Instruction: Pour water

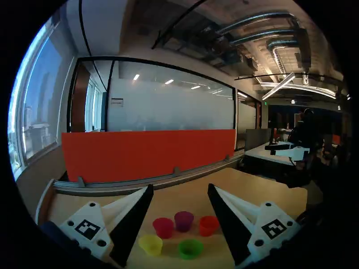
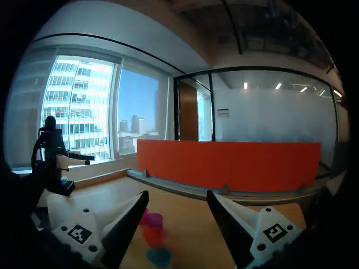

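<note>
Left gripper view, bottom of frame: left gripper (image 1: 180,187), jaws wide, nothing held. Each white finger carries a black-and-white square marker; a pattern, no letters.

Between the fingers, at lower centre on the wooden table (image 1: 264,188), stand five cups in two rows.
- Back row: red cup (image 1: 163,227), purple cup (image 1: 184,220), orange cup (image 1: 208,225), set close together.
- Front row: yellow cup (image 1: 151,245), green cup (image 1: 190,248), apart from each other.
- All upright; we cannot tell what they contain.

Mid-frame: an orange partition (image 1: 148,152) along the table's far edge, with a frosted glass wall behind it. The small sign (image 1: 117,102) on the glass is too small to read. A person (image 1: 307,130) shows dark at right.

Right gripper view, bottom of frame: right gripper (image 2: 177,193), jaws likewise wide and gripping nothing, same square markers.

At lower centre, just beside the left-hand finger, are a magenta cup (image 2: 155,219), a red-orange cup (image 2: 154,236) and a blue cup (image 2: 159,256). We cannot match these to the other view.

At left stands a dark device (image 2: 51,157) we cannot identify, before a window (image 2: 78,107) onto towers.
</note>
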`<state>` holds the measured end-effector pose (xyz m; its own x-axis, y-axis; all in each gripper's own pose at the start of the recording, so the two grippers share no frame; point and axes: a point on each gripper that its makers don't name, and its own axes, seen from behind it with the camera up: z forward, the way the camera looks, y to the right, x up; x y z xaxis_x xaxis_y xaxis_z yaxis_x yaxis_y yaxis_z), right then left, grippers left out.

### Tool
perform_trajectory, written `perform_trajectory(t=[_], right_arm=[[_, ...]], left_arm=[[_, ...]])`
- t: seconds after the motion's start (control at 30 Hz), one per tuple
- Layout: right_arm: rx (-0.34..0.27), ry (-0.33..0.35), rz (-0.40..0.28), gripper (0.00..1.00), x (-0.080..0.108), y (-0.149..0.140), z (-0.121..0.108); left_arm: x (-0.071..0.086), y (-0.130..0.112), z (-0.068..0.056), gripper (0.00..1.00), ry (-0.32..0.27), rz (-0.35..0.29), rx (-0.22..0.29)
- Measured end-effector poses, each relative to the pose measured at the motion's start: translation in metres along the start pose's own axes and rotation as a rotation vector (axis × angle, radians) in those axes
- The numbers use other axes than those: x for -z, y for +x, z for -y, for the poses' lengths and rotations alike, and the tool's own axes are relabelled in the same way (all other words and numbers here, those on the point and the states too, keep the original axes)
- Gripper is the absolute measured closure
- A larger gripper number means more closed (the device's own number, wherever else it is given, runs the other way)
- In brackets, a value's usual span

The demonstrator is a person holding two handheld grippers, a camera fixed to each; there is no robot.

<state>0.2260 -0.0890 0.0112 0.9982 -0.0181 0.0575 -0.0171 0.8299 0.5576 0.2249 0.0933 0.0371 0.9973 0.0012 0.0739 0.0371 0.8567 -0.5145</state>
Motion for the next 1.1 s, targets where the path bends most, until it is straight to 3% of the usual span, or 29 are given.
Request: perform_trajectory(t=[0.4,0.67,1.1], right_arm=[[0.034,0.07,0.095,0.01,-0.001,-0.017,0.011],[0.039,0.12,0.154,0.01,0.0,-0.029,0.023],[0.075,0.164,0.218,0.0,0.006,-0.049,0.035]], left_arm=[[0.003,-0.023,-0.011,0.1,-0.043,0.065,-0.077],[0.004,-0.039,-0.027,0.1,-0.112,0.114,-0.084],[0.002,-0.067,-0.036,0.1,-0.169,0.18,-0.124]])
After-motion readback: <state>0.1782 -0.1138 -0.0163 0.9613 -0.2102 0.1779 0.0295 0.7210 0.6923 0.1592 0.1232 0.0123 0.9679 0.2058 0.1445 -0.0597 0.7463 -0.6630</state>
